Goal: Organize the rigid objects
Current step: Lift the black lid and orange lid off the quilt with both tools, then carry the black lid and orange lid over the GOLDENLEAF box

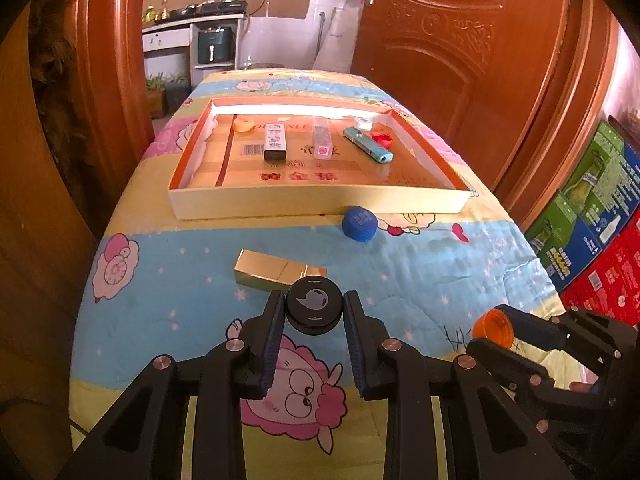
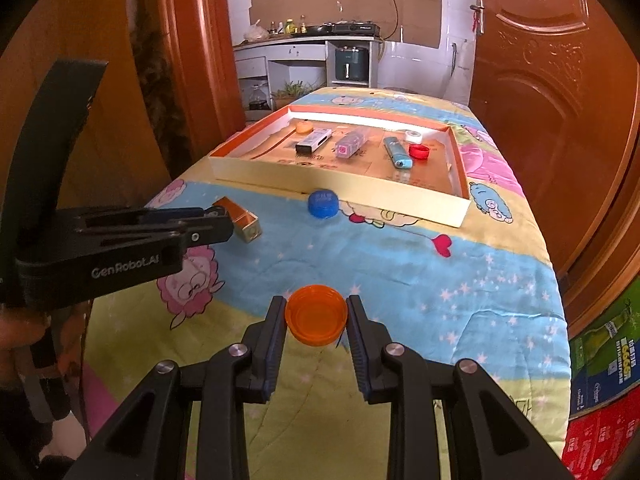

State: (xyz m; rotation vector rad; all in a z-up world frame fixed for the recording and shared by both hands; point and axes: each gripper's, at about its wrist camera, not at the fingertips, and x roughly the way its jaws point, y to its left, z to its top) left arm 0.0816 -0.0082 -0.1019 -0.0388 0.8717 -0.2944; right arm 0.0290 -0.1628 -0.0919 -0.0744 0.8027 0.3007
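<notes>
You hold black cap [image 1: 315, 305] clamped in left gripper [image 1: 314, 307], orange cap [image 2: 316, 314] in right gripper [image 2: 316, 316]. Six items already in tray [image 1: 320, 199]; blue cap [image 1: 359, 225], gold box [image 1: 276, 274] remain on quilt [image 1: 168, 264].

Both views bright, warm orange cast all over. Daylight coming from white room behind, wall there [image 2: 416, 68] nearly blown out. Glare strip along far inner wall of tray [image 1: 280, 109]. Soft short shadows under stuff on quilt [image 1: 180, 264]. Heavy fisheye bend, black vignette corners. Centre sharp, edges smeary.
</notes>
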